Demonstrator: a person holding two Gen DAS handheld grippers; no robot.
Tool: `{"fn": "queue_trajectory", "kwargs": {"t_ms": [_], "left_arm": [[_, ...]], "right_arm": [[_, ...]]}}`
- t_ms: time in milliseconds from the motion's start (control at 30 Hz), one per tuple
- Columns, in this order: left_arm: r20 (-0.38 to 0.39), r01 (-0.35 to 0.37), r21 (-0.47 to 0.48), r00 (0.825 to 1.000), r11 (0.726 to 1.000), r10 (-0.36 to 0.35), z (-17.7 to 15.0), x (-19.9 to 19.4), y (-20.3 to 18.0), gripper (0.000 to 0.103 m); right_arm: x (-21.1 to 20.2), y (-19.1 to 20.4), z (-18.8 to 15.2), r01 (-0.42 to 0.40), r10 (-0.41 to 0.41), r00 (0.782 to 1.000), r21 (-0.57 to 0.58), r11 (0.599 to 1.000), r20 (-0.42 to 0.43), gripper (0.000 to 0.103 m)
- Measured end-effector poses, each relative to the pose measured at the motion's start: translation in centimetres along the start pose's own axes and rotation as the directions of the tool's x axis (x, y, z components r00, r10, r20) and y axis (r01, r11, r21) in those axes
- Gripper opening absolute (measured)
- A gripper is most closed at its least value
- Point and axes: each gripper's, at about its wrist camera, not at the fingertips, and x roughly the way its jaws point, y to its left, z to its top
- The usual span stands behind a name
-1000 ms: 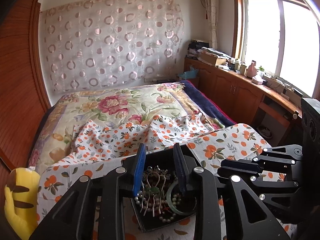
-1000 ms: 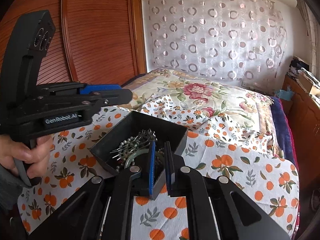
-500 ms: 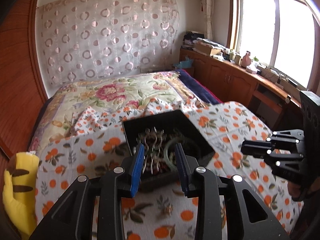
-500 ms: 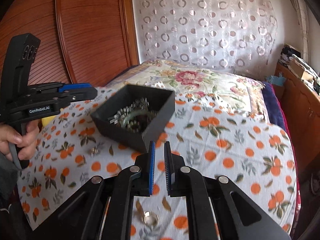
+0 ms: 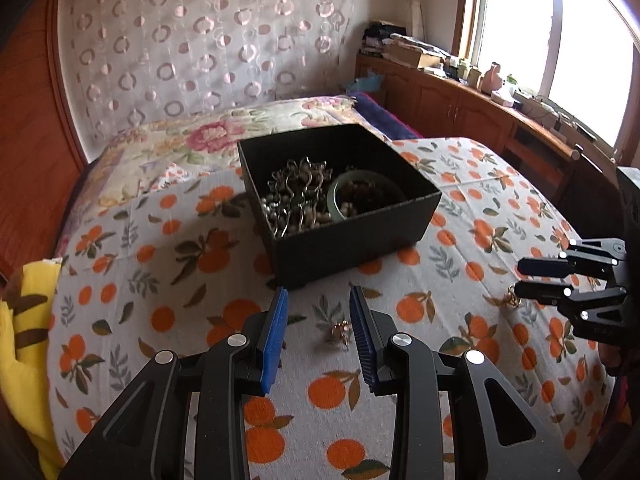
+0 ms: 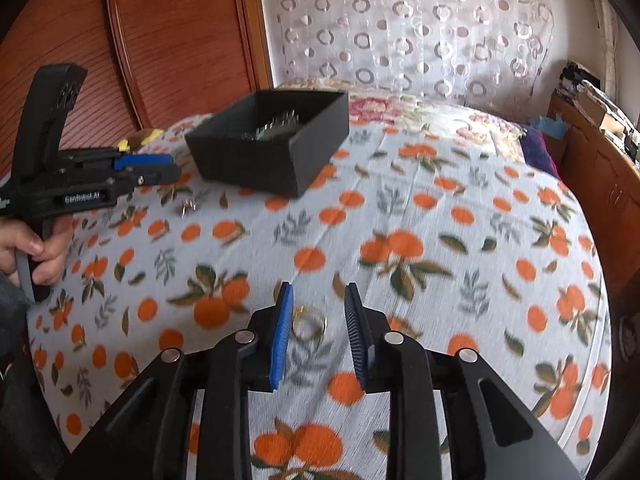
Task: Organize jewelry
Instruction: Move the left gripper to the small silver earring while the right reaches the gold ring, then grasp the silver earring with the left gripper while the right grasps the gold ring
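A small gold-coloured ring (image 6: 309, 325) is lying on the white cloth printed with oranges and green leaves (image 6: 440, 216), sitting between the blue-padded fingers of the right gripper (image 6: 318, 312) without either pad touching it; those jaws are opening at this moment and standing partly apart, holding nothing. A second small piece, a tangled rose-gold trinket (image 5: 339, 331), is resting on the same cloth just ahead of the left gripper (image 5: 318, 312), lying in the gap between its fingers, nearer the right-hand pad; that claw too is standing partly apart, its pads clear of the trinket and gripping nothing. Beyond both loose pieces a square black open-topped box (image 5: 352, 240) is sitting on the cloth, well apart from the ring and near the trinket; it is holding a heap of silvery metal hairpins and pearl beads (image 5: 298, 196) on its left side and a pale green bangle (image 5: 340, 200) on its right, with dark beads lying inside the bangle. In the right wrist view a hand (image 6: 36, 252) is gripping the handle of the left gripper at the frame's left edge. A yellow plush toy with brown stripes (image 5: 24, 344) is lying at the cloth's left edge; a floral quilt (image 5: 208, 136) is stretching behind the box toward a sheer curtain with ring patterns (image 5: 208, 40).
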Motion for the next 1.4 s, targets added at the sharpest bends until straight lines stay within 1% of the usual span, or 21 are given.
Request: {"fn": "queue_trajectory", "kwargs": {"t_ms": [67, 133, 367, 400, 500, 633, 1000, 1267, 1333, 1400], "left_arm": [[-0.004, 0.002, -0.002, 1.0, 1.0, -0.002, -0.1, 0.2, -0.1, 0.03], [-0.006, 0.001, -0.001, 1.0, 1.0, -0.001, -0.1, 0.2, -0.2, 0.03], [-0.021, -0.005, 0.005, 1.0, 1.0, 0.005, -0.1, 0.8, -0.5, 0.031], [-0.025, -0.009, 0.007, 1.0, 1.0, 0.009, -0.1, 0.9, -0.5, 0.031], [-0.034, -0.021, 0.01, 0.999, 1.0, 0.021, -0.1, 1.2, -0.5, 0.031], [-0.041, -0.024, 0.011, 0.999, 1.0, 0.024, -0.2, 1.3, -0.5, 0.031], [-0.073, -0.026, 0.041, 0.997, 0.999, 0.029, -0.6, 2.1, -1.3, 0.031], [-0.1, -0.026, 0.061, 0.995, 0.998, 0.032, -1.2, 2.7, -1.9, 0.031], [-0.096, -0.024, 0.066, 0.995, 0.998, 0.03, -1.2, 2.7, -2.0, 0.029], [-0.095, -0.02, 0.064, 0.995, 0.998, 0.026, -1.2, 2.7, -2.0, 0.025]], "right_arm": [[0.1, 0.2, -0.2, 0.0, 0.0, 1.0, -0.003, 1.0, -0.006, 0.032], [0.2, 0.4, -0.2, 0.001, -0.001, 1.0, -0.01, 1.0, -0.011, 0.041], [0.8, 1.3, -0.2, 0.028, -0.03, 0.999, -0.064, 0.998, -0.031, 0.042], [0.8, 1.3, -0.2, 0.032, -0.034, 0.999, -0.068, 0.997, -0.03, 0.042], [0.7, 1.2, -0.3, 0.045, -0.047, 0.999, -0.079, 0.996, -0.027, 0.022], [0.6, 0.8, -0.3, 0.033, -0.035, 0.999, -0.067, 0.997, -0.022, 0.022], [-0.2, 0.1, -0.1, 0.044, -0.044, 0.999, -0.042, 0.998, 0.013, 0.022], [-0.6, 0.1, 0.8, 0.043, -0.041, 0.998, -0.042, 0.998, 0.039, 0.022], [-0.6, 0.2, 1.1, 0.042, -0.04, 0.998, -0.045, 0.998, 0.043, 0.022], [-0.6, 0.2, 1.2, 0.04, -0.038, 0.998, -0.047, 0.998, 0.046, 0.022]]}}
